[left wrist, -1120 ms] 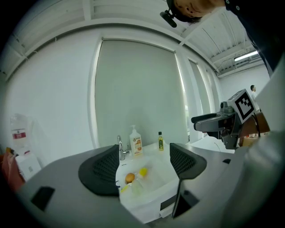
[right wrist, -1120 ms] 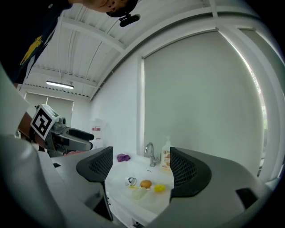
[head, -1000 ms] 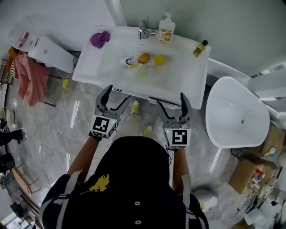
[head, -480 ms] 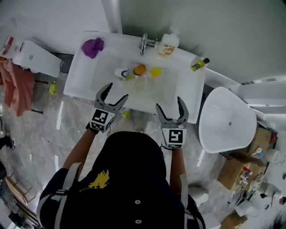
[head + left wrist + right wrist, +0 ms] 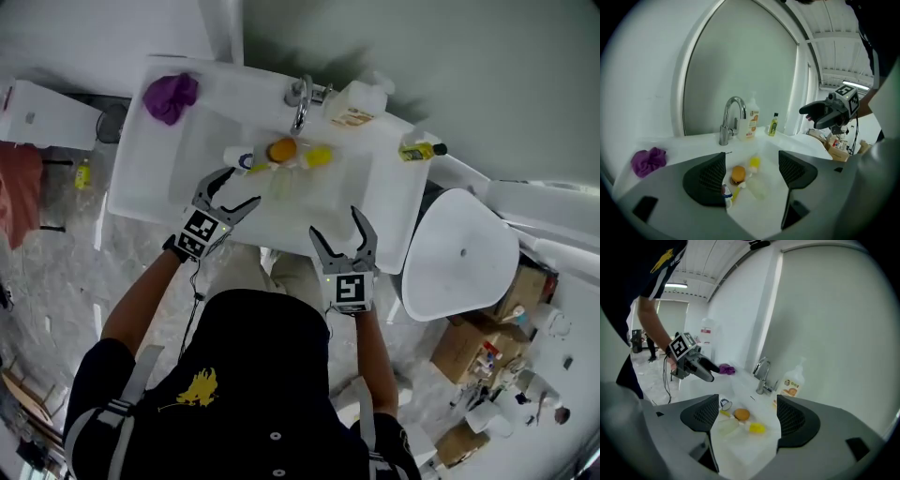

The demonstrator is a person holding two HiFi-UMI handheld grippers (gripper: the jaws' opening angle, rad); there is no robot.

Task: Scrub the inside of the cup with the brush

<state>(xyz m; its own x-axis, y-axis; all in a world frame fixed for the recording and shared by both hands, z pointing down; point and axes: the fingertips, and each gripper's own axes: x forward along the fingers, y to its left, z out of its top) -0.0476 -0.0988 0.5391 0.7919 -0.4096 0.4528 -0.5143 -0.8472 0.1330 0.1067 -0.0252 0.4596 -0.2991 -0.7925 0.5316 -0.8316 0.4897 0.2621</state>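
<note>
A clear cup lies on its side in the white sink. Beside it lie a yellow-handled brush, an orange round object, a yellow object and a small white cup with a blue rim. My left gripper hangs open over the basin's near edge, holding nothing. Also open and holding nothing, my right gripper is just short of the sink's front rim.
A chrome faucet stands at the back of the sink, with a soap pump bottle and a small yellow-green bottle to its right. A purple cloth lies on the left rim. A white toilet is at the right.
The person has stepped closer to the sink. Both open grippers have moved forward; the left one now reaches over the basin's edge.
</note>
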